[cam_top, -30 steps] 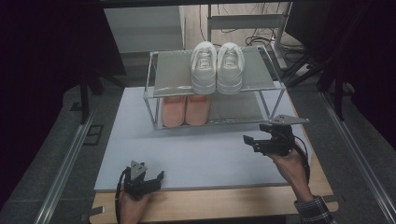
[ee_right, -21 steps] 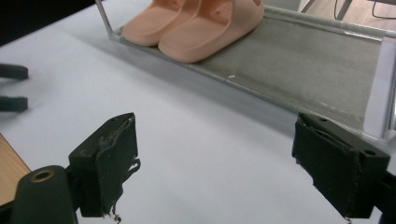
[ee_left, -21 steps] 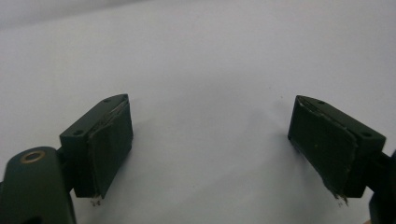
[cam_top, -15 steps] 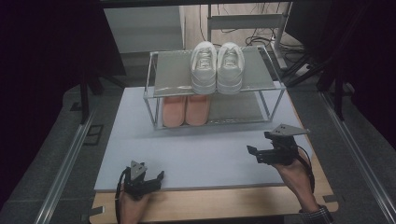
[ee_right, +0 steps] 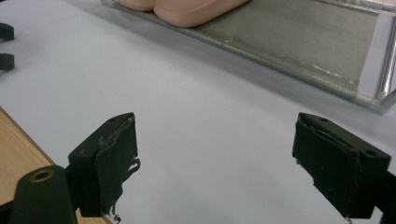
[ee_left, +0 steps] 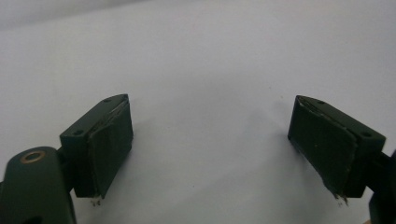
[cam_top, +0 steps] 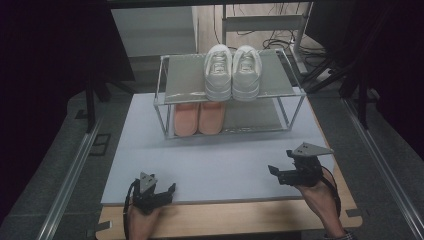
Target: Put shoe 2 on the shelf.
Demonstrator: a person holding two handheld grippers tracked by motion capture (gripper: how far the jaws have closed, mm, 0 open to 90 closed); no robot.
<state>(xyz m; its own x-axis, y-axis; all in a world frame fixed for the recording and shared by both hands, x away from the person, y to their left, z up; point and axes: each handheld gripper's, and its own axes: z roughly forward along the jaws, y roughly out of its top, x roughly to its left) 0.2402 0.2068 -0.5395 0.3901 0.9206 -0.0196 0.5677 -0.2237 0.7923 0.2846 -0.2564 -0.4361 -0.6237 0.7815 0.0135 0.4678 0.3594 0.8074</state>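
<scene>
A two-shelf metal shoe rack [cam_top: 295, 92] stands at the back of the white mat [cam_top: 220, 160]. A pair of white sneakers [cam_top: 232, 70] sits on its top shelf. On the lower shelf, at the left, is a pair of pink shoes [cam_top: 199, 117] [ee_right: 187, 9]. My left gripper [cam_top: 161, 193] [ee_left: 212, 123] rests low at the mat's near left edge, open, with only bare mat between its pads. At the near right my right gripper [cam_top: 280, 166] [ee_right: 215, 128] is held open and empty above the mat, pointing left toward the rack's lower shelf [ee_right: 299, 42].
The mat lies on a wooden table whose bare front strip [cam_top: 240, 220] shows along the near edge. Metal rails [cam_top: 70, 170] run down both sides of the table. Cables and stand legs [cam_top: 320, 70] lie behind the rack on the right.
My right gripper has drawn back from the rack toward the near edge of the table and sunk lower. The left gripper has stayed where it was.
</scene>
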